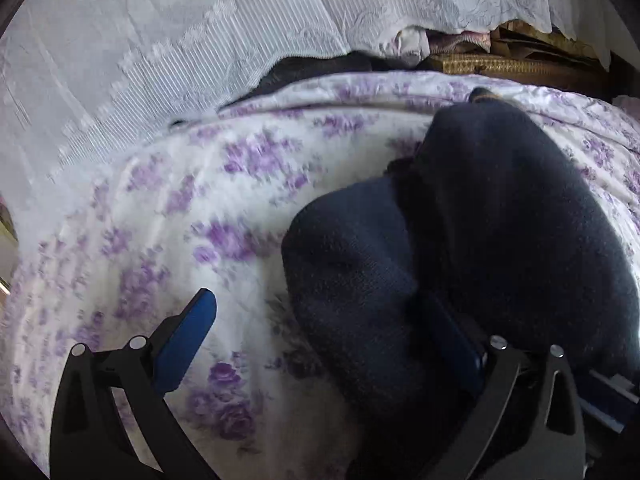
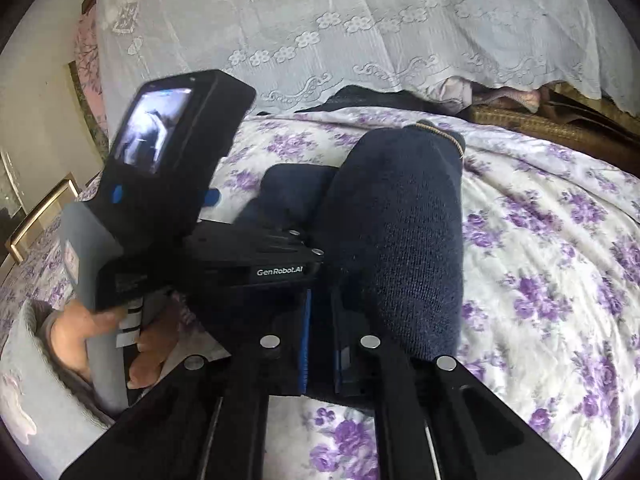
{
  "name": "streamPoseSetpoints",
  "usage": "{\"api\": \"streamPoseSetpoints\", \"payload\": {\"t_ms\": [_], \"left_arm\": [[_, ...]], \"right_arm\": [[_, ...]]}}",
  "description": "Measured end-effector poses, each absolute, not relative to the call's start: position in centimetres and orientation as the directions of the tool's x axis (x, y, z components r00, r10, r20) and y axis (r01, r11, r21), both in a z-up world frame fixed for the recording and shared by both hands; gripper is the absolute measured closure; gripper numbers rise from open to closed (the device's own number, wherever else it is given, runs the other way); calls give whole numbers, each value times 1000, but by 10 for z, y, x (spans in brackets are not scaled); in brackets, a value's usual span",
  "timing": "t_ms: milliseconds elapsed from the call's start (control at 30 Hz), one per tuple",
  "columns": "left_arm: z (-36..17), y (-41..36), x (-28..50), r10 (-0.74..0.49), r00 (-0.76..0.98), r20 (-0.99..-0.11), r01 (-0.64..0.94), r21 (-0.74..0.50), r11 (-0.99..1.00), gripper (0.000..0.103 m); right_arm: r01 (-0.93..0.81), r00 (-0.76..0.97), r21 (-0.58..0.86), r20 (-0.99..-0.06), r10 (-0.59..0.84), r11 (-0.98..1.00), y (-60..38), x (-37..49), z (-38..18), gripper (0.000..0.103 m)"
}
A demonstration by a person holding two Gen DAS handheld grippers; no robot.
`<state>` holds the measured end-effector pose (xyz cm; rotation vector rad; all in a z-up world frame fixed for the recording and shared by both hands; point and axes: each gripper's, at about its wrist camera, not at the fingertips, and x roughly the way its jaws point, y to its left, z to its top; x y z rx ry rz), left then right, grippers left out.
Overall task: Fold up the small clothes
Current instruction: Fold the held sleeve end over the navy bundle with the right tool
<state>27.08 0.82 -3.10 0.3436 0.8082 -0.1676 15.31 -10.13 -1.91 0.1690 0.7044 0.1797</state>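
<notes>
A navy knitted sock (image 1: 500, 220) lies bunched on a bedspread with purple flowers (image 1: 160, 208). My left gripper (image 1: 320, 300) is open wide. Its left blue pad (image 1: 188, 340) is bare over the bedspread. Its right finger is buried under a fold of the sock. In the right wrist view the same sock (image 2: 408, 232) stretches away from me, its toe seam at the far end. My right gripper (image 2: 322, 312) is shut on the sock's near end, with dark fabric pinched between the blue pads. The sock drapes over its right finger.
The left gripper's black body (image 2: 172, 184) with its small screen is held by a hand (image 2: 80, 332) just left of my right gripper. White lace cloth (image 1: 160, 40) hangs behind the bed. A woven golden mat (image 1: 500, 66) and folded cloths lie at the back right.
</notes>
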Motion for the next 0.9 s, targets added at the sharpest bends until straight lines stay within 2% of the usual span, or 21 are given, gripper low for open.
{"api": "streamPoseSetpoints", "payload": {"t_ms": [100, 233, 267, 333, 400, 567, 600, 667, 733, 800, 833, 900], "left_arm": [[-15, 22, 267, -40, 715, -698, 239, 190, 952, 4], [9, 39, 267, -180, 709, -682, 261, 16, 965, 4], [6, 37, 270, -180, 698, -693, 267, 20, 963, 4], [-15, 25, 278, -97, 673, -733, 257, 110, 960, 4], [-42, 13, 287, -45, 618, -785, 264, 154, 952, 4], [-33, 25, 286, -111, 608, -786, 261, 66, 963, 5], [-27, 29, 283, -135, 608, -782, 266, 41, 963, 5], [-7, 36, 270, -228, 630, -742, 304, -34, 952, 5], [1, 35, 264, -274, 636, -721, 329, -68, 942, 4], [-8, 26, 265, -248, 612, -751, 337, -36, 941, 4], [-29, 17, 270, -178, 573, -800, 329, 26, 944, 4], [-42, 19, 273, -199, 554, -808, 313, -19, 949, 4]], "right_arm": [[-61, 783, 280, -582, 220, 958, -119, 154, 3, 93], [-2, 785, 309, -588, 192, 951, -139, 199, 18, 90], [20, 765, 323, -615, 193, 946, -144, 218, 13, 90], [41, 700, 325, -684, 205, 945, -150, 252, -8, 95], [48, 674, 359, -700, 235, 932, -157, 263, -23, 103], [32, 720, 389, -648, 249, 921, -164, 236, -13, 103], [13, 744, 373, -623, 240, 928, -159, 219, -4, 97], [-53, 777, 308, -584, 233, 950, -148, 191, 7, 97], [-75, 777, 259, -590, 219, 963, -141, 173, 2, 95], [-71, 769, 221, -609, 195, 973, -143, 166, -14, 92], [-75, 772, 211, -607, 191, 975, -144, 164, -21, 92], [-82, 771, 228, -602, 206, 970, -147, 164, -21, 92]]}}
